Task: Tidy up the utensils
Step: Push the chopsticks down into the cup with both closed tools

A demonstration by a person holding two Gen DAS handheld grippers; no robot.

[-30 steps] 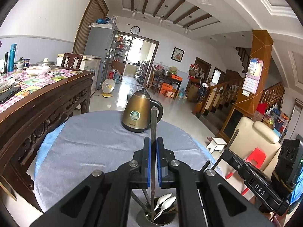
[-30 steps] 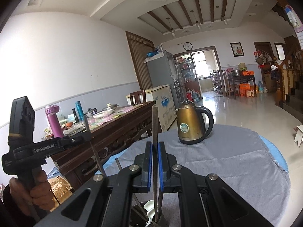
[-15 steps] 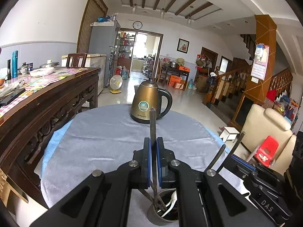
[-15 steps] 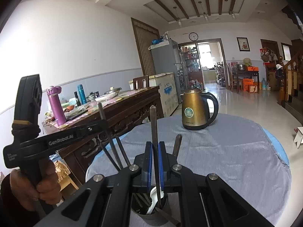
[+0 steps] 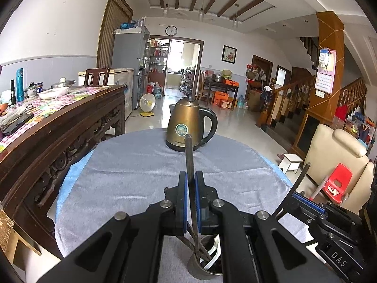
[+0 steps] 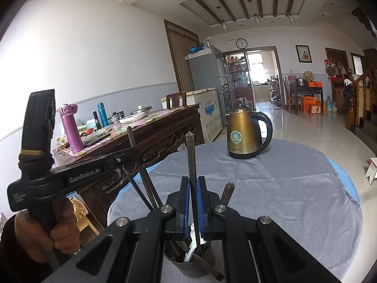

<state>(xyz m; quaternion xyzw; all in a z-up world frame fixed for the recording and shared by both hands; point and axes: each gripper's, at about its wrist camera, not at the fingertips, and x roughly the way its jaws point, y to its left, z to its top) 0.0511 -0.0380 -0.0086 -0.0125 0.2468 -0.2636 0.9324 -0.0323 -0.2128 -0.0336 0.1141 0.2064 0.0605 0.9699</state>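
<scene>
Both claws are clamping thin utensils: left claw (image 5: 191,202) is pinching a chopstick (image 5: 189,155), right claw (image 6: 193,202) another (image 6: 190,158), their lower ends entering the holder (image 6: 188,267) at six o'clock. Stiff, light, slippery metal, judging; mid-shaft grips suit.

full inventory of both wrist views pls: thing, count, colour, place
kettle: 1, bronze with black handle, far side of round table
tablecloth: 1, grey over blue, covers round table
utensil cup: 1, grey metal, near table edge below both grippers; holds dark chopsticks and white spoons, count unclear
held chopstick: 1, dark, upright in left gripper, lower end in cup
second held chopstick: 1, dark, upright in right gripper, lower end in cup
wooden sideboard: 1, dark brown, left of table, cluttered
purple bottle: 1, on sideboard
fridge: 1, grey, back wall
wall clock: 1, white
red chair: 1, right
left gripper: 1, black, blue pads, shut
right gripper: 1, same, shut
hand: 1, on left gripper's handle
</scene>
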